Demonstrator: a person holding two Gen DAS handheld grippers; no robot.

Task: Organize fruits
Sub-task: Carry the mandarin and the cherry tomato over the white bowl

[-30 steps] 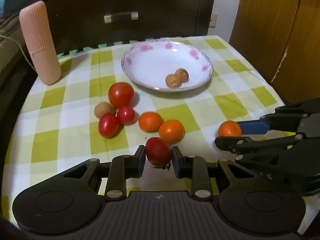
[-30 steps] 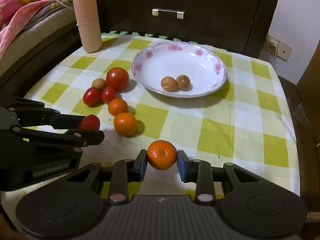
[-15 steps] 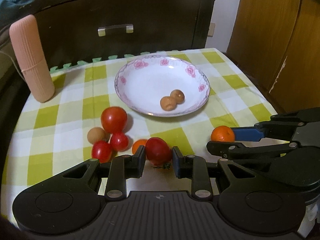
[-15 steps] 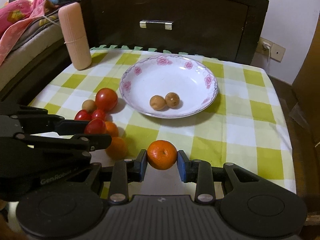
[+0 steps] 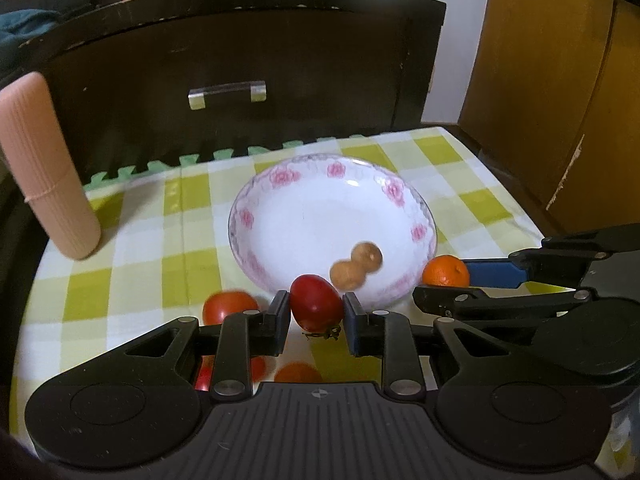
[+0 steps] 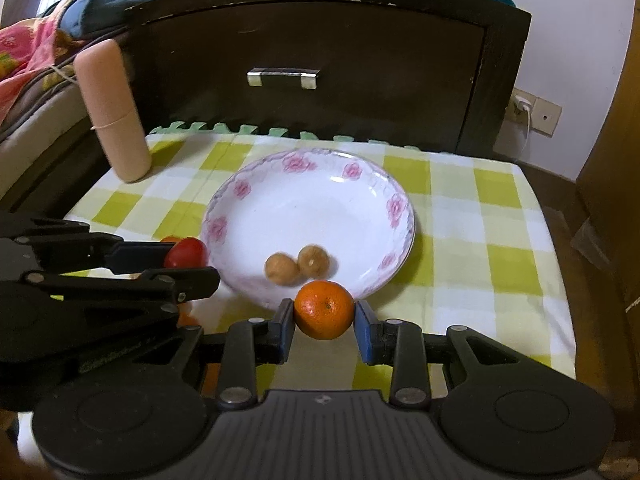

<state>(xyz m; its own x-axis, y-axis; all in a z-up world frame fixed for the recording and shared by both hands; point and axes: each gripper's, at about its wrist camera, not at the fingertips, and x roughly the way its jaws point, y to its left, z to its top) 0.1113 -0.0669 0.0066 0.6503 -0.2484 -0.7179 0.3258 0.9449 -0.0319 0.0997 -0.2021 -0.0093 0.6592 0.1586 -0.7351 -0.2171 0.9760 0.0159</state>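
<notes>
One white plate (image 5: 280, 216) with a pink floral rim is set on a worktop (image 5: 132, 280) covered in a yellow-green and white checked cloth; it is taken here as the landmark. Two small brown round fruits (image 5: 356, 266) are lying touching each other inside the plate, toward its near edge. One small red tomato (image 5: 316, 302) is pinched between the two fingers of the left hand-held gripper (image 5: 316, 320), which is held just in front of the plate's near rim; a dried green stalk is seen under the fruit. One mandarin (image 6: 325, 315) is pinched between the blue-padded fingers of the right hand-held gripper (image 6: 325, 330), likewise held at the plate's near rim, to the right of the tomato. One larger red tomato (image 5: 229, 307) is resting on the cloth just left of the plate's near edge. Further red and orange fruits are partly hidden beneath the left hand-held gripper, nearer than the plate; their number cannot be told. One ribbed pink cylinder (image 5: 44, 172) is standing well to the left of the plate, near the worktop's far edge. A dark wooden cabinet (image 6: 320, 40) with one metal handle (image 6: 282, 77) is placed behind the plate.
</notes>
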